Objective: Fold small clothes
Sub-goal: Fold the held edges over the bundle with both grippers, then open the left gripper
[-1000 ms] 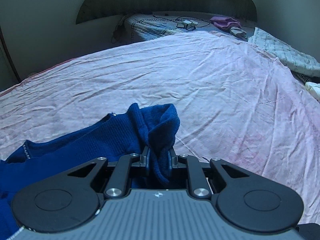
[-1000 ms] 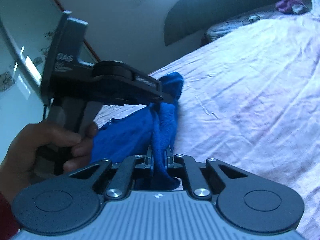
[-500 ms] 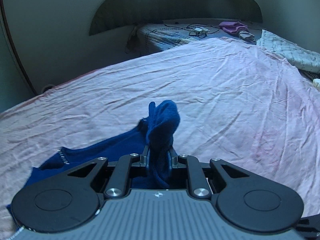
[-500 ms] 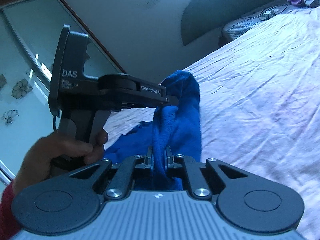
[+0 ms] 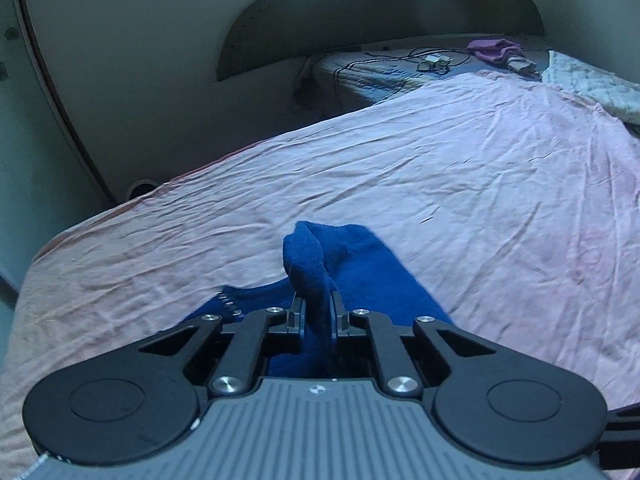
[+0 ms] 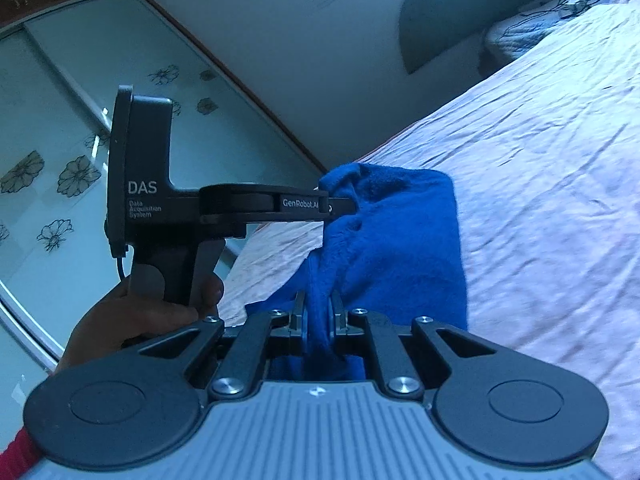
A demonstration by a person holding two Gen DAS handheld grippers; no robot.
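Note:
A dark blue knitted garment [image 5: 360, 264] hangs lifted above the pink bedsheet [image 5: 440, 160], its lower part trailing onto the bed. In the left wrist view my left gripper [image 5: 316, 304] pinches a bunched fold of it, and its jaws are closing further on the cloth. My right gripper [image 6: 318, 308] is shut on another fold of the same blue garment [image 6: 400, 240]. In the right wrist view the left gripper [image 6: 344, 206] comes in from the left, held by a hand [image 6: 132, 320], gripping the garment's top edge just above my right fingers.
A second mattress with cables [image 5: 380, 72] lies at the far end, with a purple cloth [image 5: 496, 50] and a white patterned quilt [image 5: 592, 84] to the right. Glass wardrobe doors with flower prints [image 6: 60, 160] stand beyond the bed's left edge.
Both grippers have risen and moved together across the bed, lifting the blue garment; less of it lies on the sheet, and more hangs between the two grips.

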